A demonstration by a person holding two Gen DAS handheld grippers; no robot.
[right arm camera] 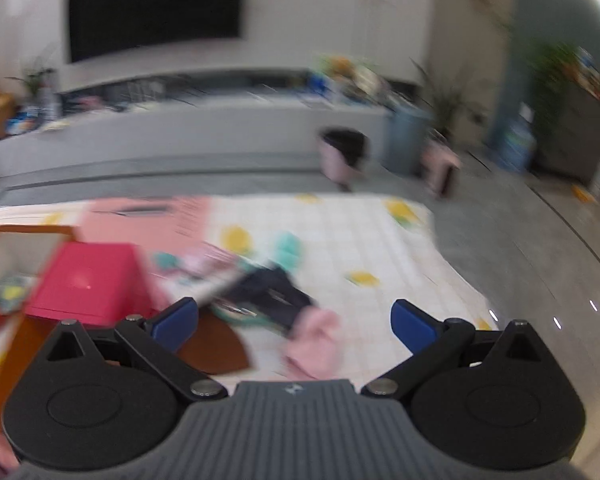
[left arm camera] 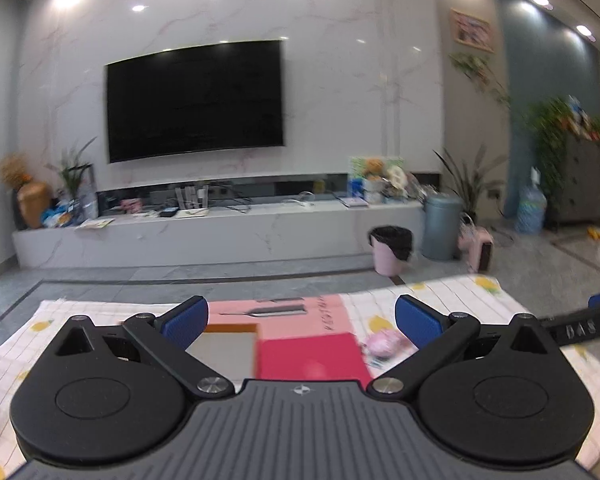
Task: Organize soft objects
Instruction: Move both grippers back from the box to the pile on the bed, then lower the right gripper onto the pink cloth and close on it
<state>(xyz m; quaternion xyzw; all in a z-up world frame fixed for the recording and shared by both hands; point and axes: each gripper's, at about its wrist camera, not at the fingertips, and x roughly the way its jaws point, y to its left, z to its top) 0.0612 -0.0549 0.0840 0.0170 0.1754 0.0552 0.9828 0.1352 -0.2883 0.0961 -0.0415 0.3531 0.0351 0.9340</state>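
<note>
Both my grippers are level above the table, spread wide, nothing held. Left gripper (left arm camera: 302, 322) faces the red box (left arm camera: 312, 354) and a small pink soft toy (left arm camera: 382, 343). Right gripper (right arm camera: 294, 322) hangs over a blurred heap of soft things (right arm camera: 268, 292), pink, dark, teal, on the lemon-print cloth (right arm camera: 360, 232). Far off: TV (left arm camera: 194, 100), pink bin (left arm camera: 391, 249).

Box (right arm camera: 88, 280) left of clothes pile (right arm camera: 268, 292)
</note>
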